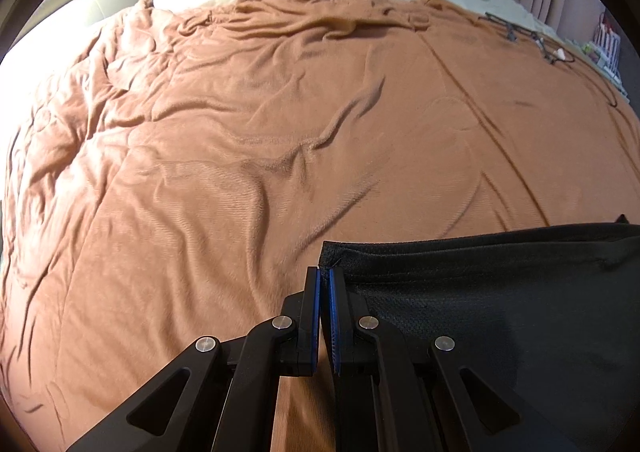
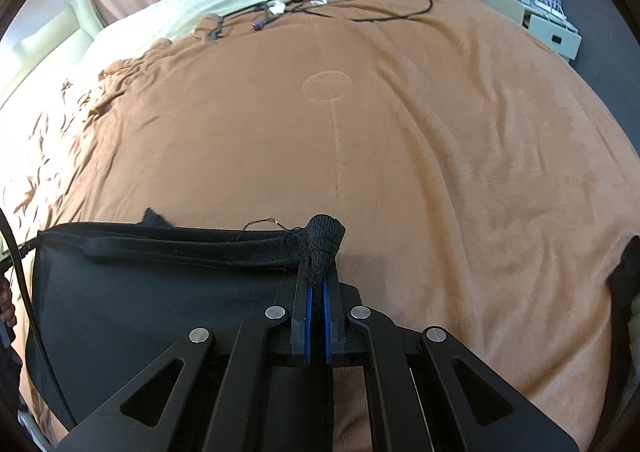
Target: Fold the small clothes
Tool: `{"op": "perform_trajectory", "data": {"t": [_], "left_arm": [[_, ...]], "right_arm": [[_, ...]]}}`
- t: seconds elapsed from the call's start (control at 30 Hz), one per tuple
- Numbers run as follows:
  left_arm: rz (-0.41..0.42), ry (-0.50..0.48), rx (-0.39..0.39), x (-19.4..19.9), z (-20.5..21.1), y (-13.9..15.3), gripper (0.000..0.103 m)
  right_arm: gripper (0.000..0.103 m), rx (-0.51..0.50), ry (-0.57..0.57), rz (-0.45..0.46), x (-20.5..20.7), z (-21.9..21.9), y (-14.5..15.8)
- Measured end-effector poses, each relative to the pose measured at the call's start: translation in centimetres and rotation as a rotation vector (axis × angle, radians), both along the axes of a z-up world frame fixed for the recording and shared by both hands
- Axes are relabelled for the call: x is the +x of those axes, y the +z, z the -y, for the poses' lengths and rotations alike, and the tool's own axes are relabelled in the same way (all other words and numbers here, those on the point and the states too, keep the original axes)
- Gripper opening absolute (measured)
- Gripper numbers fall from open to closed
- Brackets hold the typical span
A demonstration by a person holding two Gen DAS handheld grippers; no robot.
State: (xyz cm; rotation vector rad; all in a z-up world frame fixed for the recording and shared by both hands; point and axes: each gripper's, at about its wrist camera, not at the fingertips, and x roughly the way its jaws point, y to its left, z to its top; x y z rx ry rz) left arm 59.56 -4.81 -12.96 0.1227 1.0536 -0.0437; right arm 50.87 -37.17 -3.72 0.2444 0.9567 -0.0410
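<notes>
In the left wrist view, the left tongs (image 1: 324, 272) are closed on a corner of the black garment (image 1: 500, 312), which fills the lower right above the brown blanket (image 1: 280, 112). In the right wrist view, the right tongs (image 2: 316, 284) pinch the other bunched corner at lower centre. Both should keep the edge taut while folding. The garment's lower part is cut off.
</notes>
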Motion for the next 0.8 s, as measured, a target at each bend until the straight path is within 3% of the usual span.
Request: {"op": "perform_trajectory", "data": {"t": [0.27,0.43,0.53,0.57,0.6,0.67,0.7,0.73,0.8], "left_arm": [[-0.035,0.014,0.03,1.6,0.0,-2.2,0.005],[-0.024,0.021,0.031,1.7,-0.3,-1.8,0.005],[-0.003,0.013,0.035,1.6,-0.3,-1.0,0.01],[-0.013,0.018,0.047,1.6,-0.4,-0.9,0.018],[-0.024,0.017,0.041,1.5,-0.6,-0.8,0.024],[-0.02,0.02,-0.004,0.8,-1.5,-0.1,0.047],[-0.01,0.028,-0.031,0.2,-2.1,0.4,0.052],[-0.003,0.035,-0.051,-0.3,-2.5,0.8,0.059],[0.001,0.04,-0.08,-1.1,-3.0,1.4,0.06]], "right_arm": [[0.0,0.021,-0.042,-0.031,2.0,0.8,-1.9],[0.0,0.034,-0.022,0.026,2.1,0.6,-1.0],[0.002,0.047,0.003,0.03,2.0,0.3,-0.4],[0.003,0.041,0.004,0.015,1.8,0.2,-0.2],[0.008,0.04,0.011,0.019,1.5,0.2,0.0],[0.041,0.028,0.006,0.033,0.7,0.4,0.5],[0.069,0.025,-0.002,0.047,0.1,0.6,0.9],[0.073,0.027,-0.006,0.058,-0.6,0.8,1.1],[0.073,0.054,0.001,0.063,-2.0,1.0,1.4]]}}
